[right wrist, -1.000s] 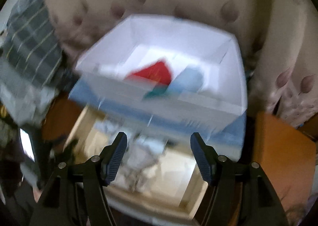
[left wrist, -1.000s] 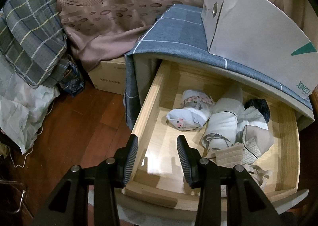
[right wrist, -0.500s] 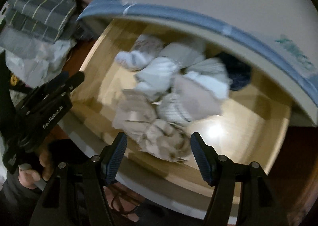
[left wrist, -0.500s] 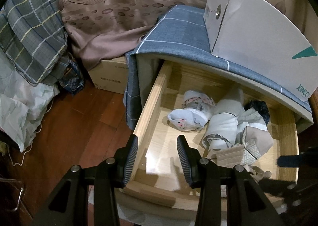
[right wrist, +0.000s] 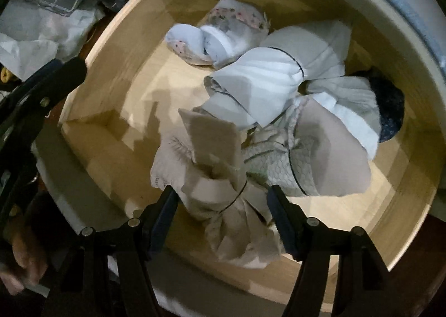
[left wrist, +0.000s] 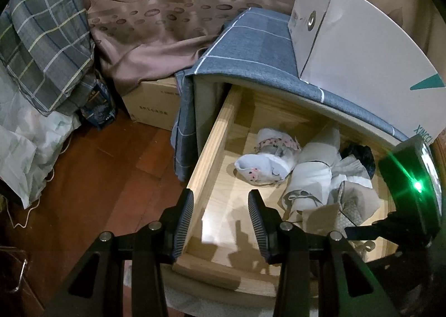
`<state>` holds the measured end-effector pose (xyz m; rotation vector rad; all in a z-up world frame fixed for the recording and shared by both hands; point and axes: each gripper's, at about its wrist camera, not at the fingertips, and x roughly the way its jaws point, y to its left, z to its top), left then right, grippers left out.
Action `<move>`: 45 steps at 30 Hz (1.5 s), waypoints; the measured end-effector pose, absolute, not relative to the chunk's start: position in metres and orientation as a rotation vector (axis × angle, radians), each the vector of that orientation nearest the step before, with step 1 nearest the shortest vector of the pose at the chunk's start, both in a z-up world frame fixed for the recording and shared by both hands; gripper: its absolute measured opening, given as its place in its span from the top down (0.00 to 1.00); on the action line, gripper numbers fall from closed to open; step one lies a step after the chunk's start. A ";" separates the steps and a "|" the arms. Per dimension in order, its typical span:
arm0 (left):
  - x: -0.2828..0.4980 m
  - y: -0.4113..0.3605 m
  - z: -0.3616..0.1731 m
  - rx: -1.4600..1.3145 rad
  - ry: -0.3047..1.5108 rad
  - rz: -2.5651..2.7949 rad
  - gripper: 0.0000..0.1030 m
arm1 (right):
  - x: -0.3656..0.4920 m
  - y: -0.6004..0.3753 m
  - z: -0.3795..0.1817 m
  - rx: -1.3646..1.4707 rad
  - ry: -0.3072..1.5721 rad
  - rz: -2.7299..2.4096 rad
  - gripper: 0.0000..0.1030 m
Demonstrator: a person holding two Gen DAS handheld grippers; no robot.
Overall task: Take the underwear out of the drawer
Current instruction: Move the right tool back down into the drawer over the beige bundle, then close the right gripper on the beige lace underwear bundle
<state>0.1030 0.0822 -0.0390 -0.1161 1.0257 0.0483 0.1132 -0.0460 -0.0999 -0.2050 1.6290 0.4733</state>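
Now the right tongs [right wrist: 221, 212] are opening, straddling a beige bundle [right wrist: 220, 175] of underwear lying in the near part of the open drawer [left wrist: 211, 136], pads not pressing on it. The left tongs [left wrist: 220, 222] are hanging apart and empty over the drawer's near left corner. Since the bundles [right wrist: 278, 85] are lying touching and partly overlapping, the pads are likely, I judge, to be catching the patterned neighbour [right wrist: 281, 161] just right of it and dragging two out together, or pinching only a loose flap so the beige bundle slips free on lifting.
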 end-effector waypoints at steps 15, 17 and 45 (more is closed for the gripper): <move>0.103 0.083 -0.039 -0.118 1.027 0.048 0.60 | 0.106 -0.075 -0.114 -0.143 1.669 0.478 0.45; 0.103 0.083 -0.039 -0.118 1.027 0.049 0.60 | 0.104 -0.086 -0.113 -0.136 1.672 0.464 0.46; 0.102 0.082 -0.038 -0.096 1.039 0.052 0.60 | 0.081 -0.162 -0.135 -0.072 1.670 0.302 0.29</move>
